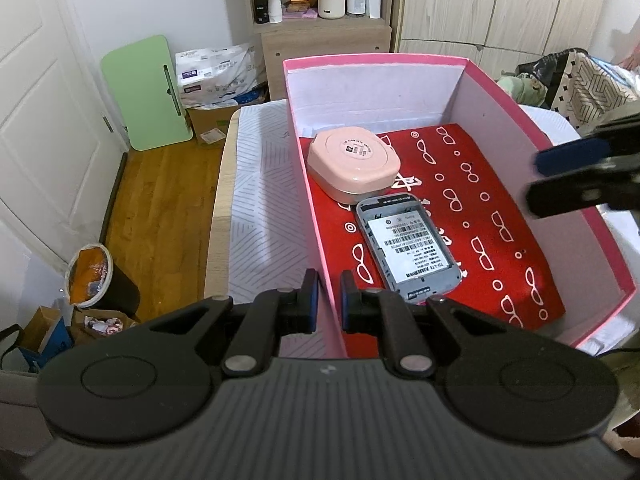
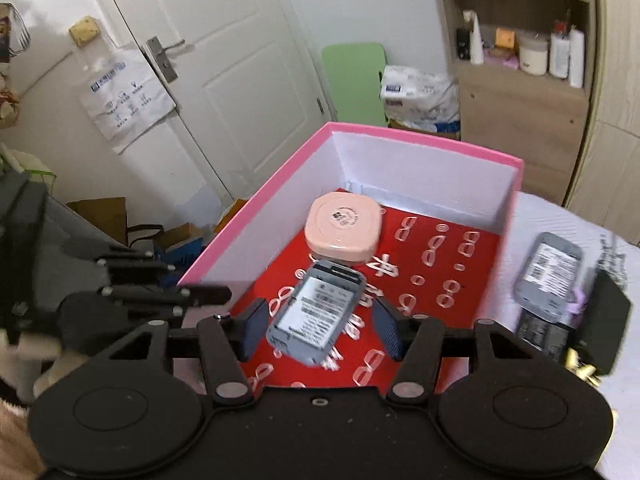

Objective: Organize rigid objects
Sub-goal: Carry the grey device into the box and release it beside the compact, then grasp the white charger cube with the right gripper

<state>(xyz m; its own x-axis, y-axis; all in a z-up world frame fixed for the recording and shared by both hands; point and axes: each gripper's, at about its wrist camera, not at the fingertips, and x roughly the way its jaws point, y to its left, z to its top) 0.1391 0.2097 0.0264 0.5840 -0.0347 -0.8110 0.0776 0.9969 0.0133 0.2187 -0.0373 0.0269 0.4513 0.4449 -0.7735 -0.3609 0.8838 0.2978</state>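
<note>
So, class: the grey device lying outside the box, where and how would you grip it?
Take the grey device across its two long sides, coming from above with open tongs. It lies flat, label up, on the white cover beside the pink box; its short near end abuts dark items, so the long edges look freer.

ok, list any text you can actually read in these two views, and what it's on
"TD-LTE": white label of the grey device in the pink box; its barcodes and fine print are too small.
"82", probably: round sticker on the pink container; the ring of text around it is unreadable.
Second grey device outside the box: label blurred.
White jar on the shelf, bag on the door: print too small.
</note>
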